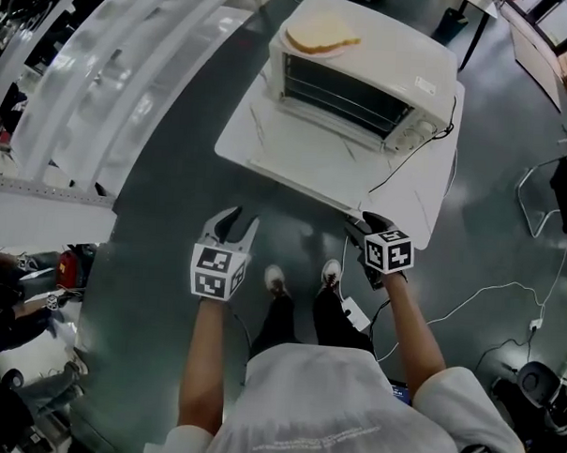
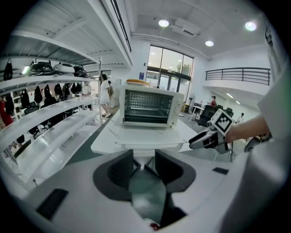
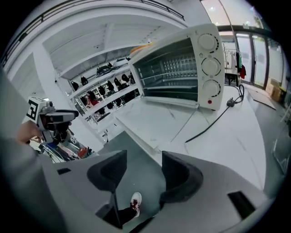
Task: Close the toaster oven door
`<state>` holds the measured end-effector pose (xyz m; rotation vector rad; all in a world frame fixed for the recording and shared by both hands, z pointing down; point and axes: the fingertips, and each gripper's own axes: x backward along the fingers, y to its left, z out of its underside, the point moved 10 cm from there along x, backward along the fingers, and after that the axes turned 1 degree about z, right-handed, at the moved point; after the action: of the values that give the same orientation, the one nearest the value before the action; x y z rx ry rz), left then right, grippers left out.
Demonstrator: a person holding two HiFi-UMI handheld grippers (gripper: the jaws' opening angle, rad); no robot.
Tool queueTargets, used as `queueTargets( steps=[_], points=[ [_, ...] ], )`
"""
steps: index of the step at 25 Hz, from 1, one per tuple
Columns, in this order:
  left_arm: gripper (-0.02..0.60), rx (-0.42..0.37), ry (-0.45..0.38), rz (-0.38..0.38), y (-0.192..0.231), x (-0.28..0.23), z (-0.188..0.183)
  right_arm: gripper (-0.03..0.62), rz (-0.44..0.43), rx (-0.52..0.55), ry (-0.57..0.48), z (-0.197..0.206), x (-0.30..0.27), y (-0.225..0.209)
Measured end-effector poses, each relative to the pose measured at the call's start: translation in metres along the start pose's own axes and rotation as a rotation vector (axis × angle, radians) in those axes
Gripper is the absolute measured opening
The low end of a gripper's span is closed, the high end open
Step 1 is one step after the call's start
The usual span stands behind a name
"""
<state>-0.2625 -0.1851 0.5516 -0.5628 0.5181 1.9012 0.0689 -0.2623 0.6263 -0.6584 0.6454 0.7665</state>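
Claws on both sides stand wide apart with nothing between them: the left claw (image 1: pixel 235 219) shows only floor and the tabletop edge past its dark pads in its own view (image 2: pixel 144 159), and the right claw (image 1: pixel 360 229) frames bare floor and one of the person's shoes (image 3: pixel 134 201). Both hang just short of the near edge of the white tabletop (image 1: pixel 411 212), the left one a little further out from it, each pointing forward and down. On that tabletop sits the white toaster oven (image 1: pixel 365 74), its wire racks in plain sight because the door (image 1: pixel 315 152) is dropped flat toward the person and lies level above the tabletop. Neither claw touches the door or the oven. A slice of bread (image 1: pixel 320 33) rests on top of the oven near its back left corner. Three knobs (image 3: pixel 210 66) run down the oven's right side, and a dark cord (image 1: pixel 408 161) trails from that side across the tabletop. The person stands on the grey floor (image 1: pixel 153 196) between the two arms.
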Motion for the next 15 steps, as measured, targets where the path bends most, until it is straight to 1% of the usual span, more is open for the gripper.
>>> queueTargets(
  steps=[5, 10, 15],
  points=[
    [0.152, 0.026, 0.033, -0.018, 0.001, -0.004, 0.015, 0.233, 0.028, 0.004, 0.017, 0.006, -0.023, -0.007],
    [0.149, 0.047, 0.051, -0.026, 0.003, -0.005, 0.027, 0.233, 0.039, -0.024, 0.008, 0.007, -0.041, -0.010],
    [0.146, 0.060, 0.053, -0.032, 0.004, -0.004, 0.032, 0.232, 0.103, 0.003, -0.032, 0.009, -0.051, -0.013]
  ],
)
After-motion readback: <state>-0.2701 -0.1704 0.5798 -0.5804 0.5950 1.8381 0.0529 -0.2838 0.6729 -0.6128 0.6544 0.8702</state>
